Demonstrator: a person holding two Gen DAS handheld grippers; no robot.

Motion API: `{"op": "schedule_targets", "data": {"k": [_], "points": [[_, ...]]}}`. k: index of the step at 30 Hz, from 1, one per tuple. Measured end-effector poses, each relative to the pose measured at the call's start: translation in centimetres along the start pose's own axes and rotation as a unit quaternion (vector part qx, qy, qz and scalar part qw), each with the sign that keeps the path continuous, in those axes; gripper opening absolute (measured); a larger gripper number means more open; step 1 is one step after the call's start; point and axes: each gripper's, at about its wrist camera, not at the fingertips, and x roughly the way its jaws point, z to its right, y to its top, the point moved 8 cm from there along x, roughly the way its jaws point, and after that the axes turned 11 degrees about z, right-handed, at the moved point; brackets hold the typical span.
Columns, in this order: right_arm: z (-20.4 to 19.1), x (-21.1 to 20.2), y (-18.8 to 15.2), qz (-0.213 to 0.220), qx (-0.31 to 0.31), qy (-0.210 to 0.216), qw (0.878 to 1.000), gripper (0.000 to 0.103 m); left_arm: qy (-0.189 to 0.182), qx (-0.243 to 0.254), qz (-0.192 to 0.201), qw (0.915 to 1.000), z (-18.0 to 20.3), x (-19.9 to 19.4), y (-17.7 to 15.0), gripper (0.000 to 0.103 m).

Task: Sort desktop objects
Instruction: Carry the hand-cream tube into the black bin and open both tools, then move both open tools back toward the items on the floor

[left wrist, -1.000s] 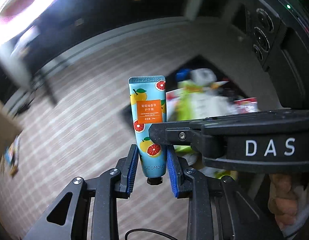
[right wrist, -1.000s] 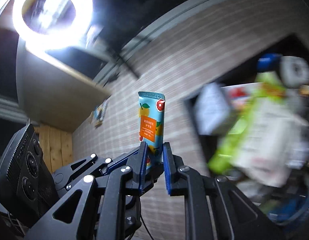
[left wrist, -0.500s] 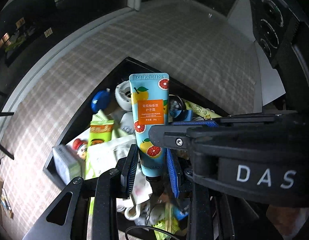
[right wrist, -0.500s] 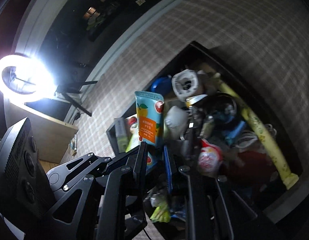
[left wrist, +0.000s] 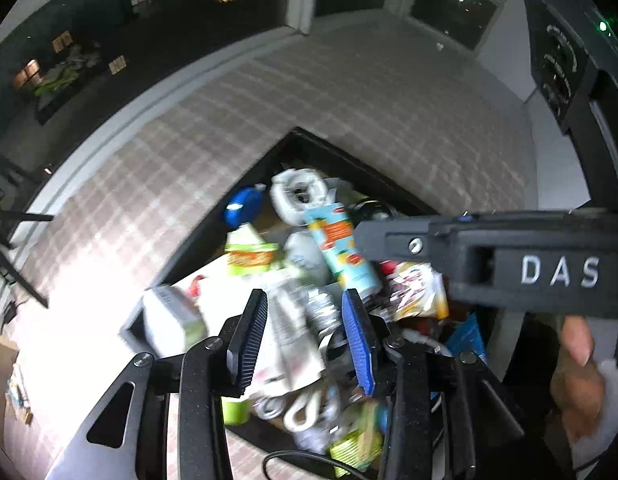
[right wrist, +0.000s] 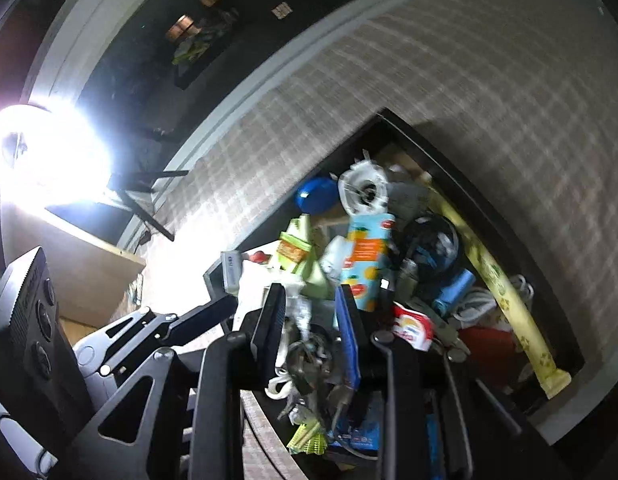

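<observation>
A light blue hand cream tube with orange fruit print (left wrist: 341, 250) lies free on the pile of items in a black box (left wrist: 329, 148); it also shows in the right wrist view (right wrist: 367, 258). My left gripper (left wrist: 305, 332) is open and empty just above the pile, the tube beyond its right finger. My right gripper (right wrist: 309, 328) is open and empty, close beside the left one, over the same box (right wrist: 469, 168). The right gripper's body crosses the left wrist view (left wrist: 489, 264).
The box holds a blue cap (left wrist: 243, 208), a white tape dispenser (left wrist: 297, 196), green packets (left wrist: 249, 252), a yellow tube (right wrist: 505, 300) and cables. It stands on a checked cloth (left wrist: 349, 92). A ring light (right wrist: 41, 156) glares at the left.
Both grippers had held the cream tube upright over the box. Both have opened, and the tube has dropped onto the pile and lies tilted.
</observation>
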Motion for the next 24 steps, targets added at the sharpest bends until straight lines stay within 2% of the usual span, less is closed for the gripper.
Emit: {"op": "schedule_targets", "data": {"k": [6,10,12,15,19,24], "points": [[-6.3,1.1,-0.7,0.005,-0.109,-0.009,0.994,0.026,0.056,-0.026,0.016,0.998,-6.9,-2.7,-2.4,0.037],[-12.1,2.9,-2.2,0.009,-0.203,-0.012,0.979,0.027,0.095,-0.065,0.015,0.9933,-13.7,-4.6,-5.7,0.037],[-14.6,3.9,-2.8,0.011,-0.229,-0.005,0.973,0.031,0.128,-0.076,0.013,0.9888,-17.8,-5.8,-8.0,0.037],[-19.0,6.1,-4.1,0.01,-0.257,0.013,0.966,0.035,0.159,-0.106,0.0,0.9815,-23.7,-7.1,-11.9,0.037],[-25.2,10.1,-6.8,-0.035,-0.279,0.045,0.959,0.035,0.195,-0.144,-0.009,0.9701,-31.0,-9.2,-16.9,0.037],[-32.3,15.4,-10.0,-0.071,-0.292,0.06,0.952,0.035,0.222,-0.163,-0.017,0.9612,-38.8,-10.8,-21.8,0.037]]}}
